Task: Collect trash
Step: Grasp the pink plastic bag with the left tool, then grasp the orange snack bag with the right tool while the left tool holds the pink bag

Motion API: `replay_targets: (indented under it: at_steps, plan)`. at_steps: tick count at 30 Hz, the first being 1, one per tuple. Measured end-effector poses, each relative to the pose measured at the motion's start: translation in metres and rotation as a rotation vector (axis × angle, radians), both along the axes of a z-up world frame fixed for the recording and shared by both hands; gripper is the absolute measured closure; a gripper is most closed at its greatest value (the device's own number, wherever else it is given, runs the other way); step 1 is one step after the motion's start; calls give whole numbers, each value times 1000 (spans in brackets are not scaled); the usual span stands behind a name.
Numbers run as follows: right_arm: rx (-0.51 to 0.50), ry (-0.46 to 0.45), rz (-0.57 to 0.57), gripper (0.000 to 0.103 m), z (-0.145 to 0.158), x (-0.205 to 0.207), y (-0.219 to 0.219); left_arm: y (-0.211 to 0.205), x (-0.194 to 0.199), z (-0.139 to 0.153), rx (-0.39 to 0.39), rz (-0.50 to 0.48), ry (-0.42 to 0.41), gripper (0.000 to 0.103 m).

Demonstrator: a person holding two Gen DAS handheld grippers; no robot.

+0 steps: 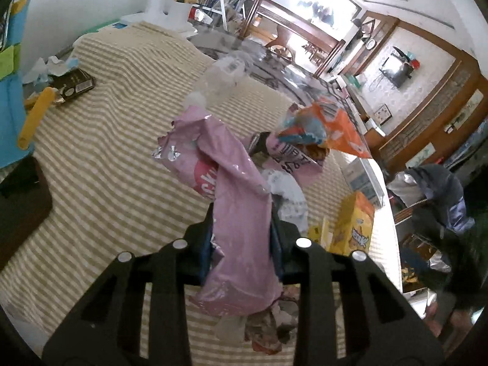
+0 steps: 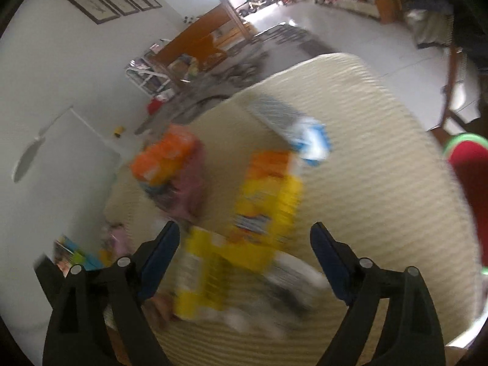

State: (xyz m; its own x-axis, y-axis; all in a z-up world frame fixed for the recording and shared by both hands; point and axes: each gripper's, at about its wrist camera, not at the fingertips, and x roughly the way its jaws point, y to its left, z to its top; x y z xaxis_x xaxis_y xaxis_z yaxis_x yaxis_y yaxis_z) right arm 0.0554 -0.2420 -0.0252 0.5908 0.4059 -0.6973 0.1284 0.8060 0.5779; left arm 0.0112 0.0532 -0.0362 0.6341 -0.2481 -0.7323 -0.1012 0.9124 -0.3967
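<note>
My left gripper (image 1: 242, 213) is shut on a crumpled pink foil bag (image 1: 235, 201) and holds it above the striped tablecloth (image 1: 106, 158). An orange wrapper (image 1: 332, 125) and another pink packet (image 1: 292, 155) hang with it. Crumpled white wrappers (image 1: 286, 198) lie beyond. A yellow snack box (image 1: 355, 222) stands to the right. My right gripper (image 2: 244, 231) is open above the blurred yellow box (image 2: 265, 195) and a yellow packet (image 2: 204, 274). The orange and pink bundle (image 2: 170, 167) shows to the left.
A dark brown box (image 1: 74, 84), tissues (image 1: 50, 67) and a yellow tube (image 1: 35, 116) lie at the table's far left. A blue-white packet (image 2: 308, 137) lies further back. A red and green object (image 2: 469, 177) is at the right edge. A chair with clothes (image 1: 436, 195) stands beside the table.
</note>
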Motion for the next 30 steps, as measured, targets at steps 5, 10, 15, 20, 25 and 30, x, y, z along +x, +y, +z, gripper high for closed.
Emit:
replay_targets:
  at_steps: [5,10,15,20,25,30]
  plan:
    - [30,22,35,11,13,60,48,12,19,-6,-75,-3,20,73]
    - [-47,30,40,10,20,100,91,20,20,-6,-118,-5,19,72]
    - [-108,75,49,10,8,119,117,23,23,-7,-150,-7,22,72]
    - [-258,60,126,32,-4,122,143,24,25,-9,-166,-8,27,72]
    - [-286,7,196,56,-3,108,150,24,26,-10,-166,-7,29,72]
    - [-276,-64,231,56,17,91,146,23,28,-10,-154,-8,32,72]
